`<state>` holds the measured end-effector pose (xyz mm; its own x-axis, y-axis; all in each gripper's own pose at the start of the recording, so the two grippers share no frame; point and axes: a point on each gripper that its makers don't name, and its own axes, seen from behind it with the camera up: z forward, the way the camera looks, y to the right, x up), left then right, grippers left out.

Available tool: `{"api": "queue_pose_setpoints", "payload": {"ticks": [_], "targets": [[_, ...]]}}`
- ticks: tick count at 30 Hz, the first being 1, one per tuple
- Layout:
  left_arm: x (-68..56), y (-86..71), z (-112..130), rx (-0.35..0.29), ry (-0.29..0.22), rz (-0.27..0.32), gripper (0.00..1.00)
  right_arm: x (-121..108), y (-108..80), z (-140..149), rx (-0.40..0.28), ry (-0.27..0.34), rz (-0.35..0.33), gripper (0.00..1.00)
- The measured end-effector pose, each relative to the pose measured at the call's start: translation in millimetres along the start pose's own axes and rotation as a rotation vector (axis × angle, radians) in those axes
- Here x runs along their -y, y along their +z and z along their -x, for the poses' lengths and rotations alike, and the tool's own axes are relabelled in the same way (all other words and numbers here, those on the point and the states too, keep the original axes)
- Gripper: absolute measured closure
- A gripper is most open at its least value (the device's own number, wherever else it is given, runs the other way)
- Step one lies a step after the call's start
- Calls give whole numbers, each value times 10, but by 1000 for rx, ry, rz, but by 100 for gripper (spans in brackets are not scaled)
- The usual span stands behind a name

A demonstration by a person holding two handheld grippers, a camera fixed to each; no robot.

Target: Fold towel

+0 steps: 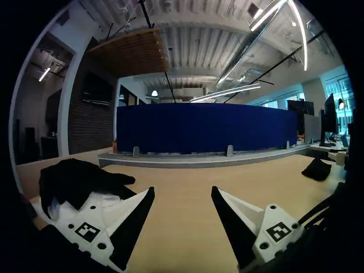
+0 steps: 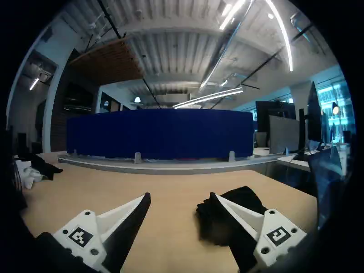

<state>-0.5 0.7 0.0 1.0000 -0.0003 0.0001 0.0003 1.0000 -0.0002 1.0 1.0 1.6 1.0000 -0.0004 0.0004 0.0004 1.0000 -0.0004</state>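
Left claw [image 1: 182,189] gapes beside black cloth [image 1: 77,179], blue divider [image 1: 204,127] ahead.

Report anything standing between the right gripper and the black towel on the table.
Nothing visible does. The black towel lies on the wooden table close beside one finger of the right gripper, partly behind it. The jaws stand open, with bare tabletop between them.
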Motion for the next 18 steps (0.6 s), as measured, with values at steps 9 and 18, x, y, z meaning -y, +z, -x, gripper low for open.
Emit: {"api": "queue_pose_setpoints", "payload": {"ticks": [9, 18], "targets": [[-1, -1, -1, 0, 0, 0, 8, -1, -7, -3, 0, 0, 0, 0], [-5, 6, -1, 0, 0, 0, 8, -5, -15, -1, 0, 0, 0, 0]]}}
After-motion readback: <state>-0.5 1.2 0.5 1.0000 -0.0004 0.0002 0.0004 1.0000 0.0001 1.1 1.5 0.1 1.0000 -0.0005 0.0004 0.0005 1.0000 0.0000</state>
